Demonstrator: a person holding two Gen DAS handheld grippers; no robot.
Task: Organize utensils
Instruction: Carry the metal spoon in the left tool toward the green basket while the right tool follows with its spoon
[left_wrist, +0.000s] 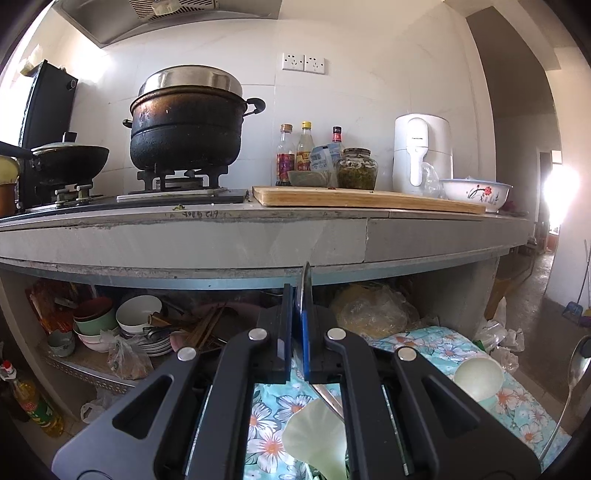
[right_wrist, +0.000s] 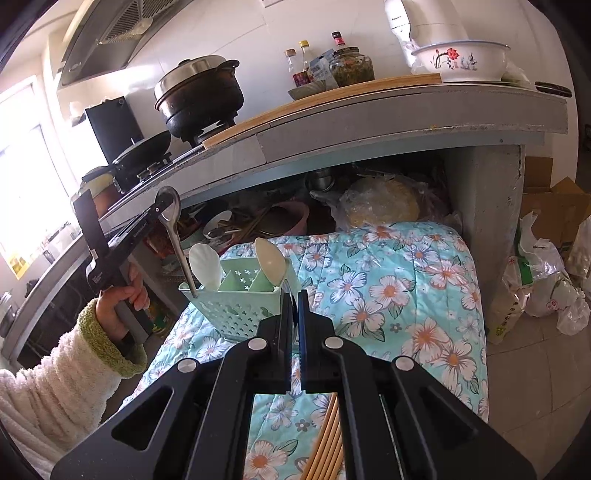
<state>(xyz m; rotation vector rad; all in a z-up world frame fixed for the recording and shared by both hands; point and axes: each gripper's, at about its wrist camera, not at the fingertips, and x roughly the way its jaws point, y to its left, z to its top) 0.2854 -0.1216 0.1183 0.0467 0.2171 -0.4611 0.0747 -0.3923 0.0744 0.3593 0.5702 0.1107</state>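
Left wrist view: left fingers (left_wrist: 282, 325) clenched on thin metal utensil (left_wrist: 306, 284), kind unclear. Right fingers (right_wrist: 284, 325) clenched, empty, above chopsticks (right_wrist: 325, 446) on cloth (right_wrist: 406, 295). Probably mid-carry toward caddy (right_wrist: 236, 310). Next: lower utensil into free compartment, release.

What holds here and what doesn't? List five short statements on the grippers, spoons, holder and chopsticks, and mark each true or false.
1. The left gripper is shut on a metal spoon. True.
2. The holder is red. False: the holder is pale green.
3. Two pale spoons stand in the holder. True.
4. The chopsticks stand in the holder. False: the chopsticks lie on the flowered cloth, under the right gripper.
5. The right gripper is wide open. False: the right gripper is shut, with nothing between its fingers.
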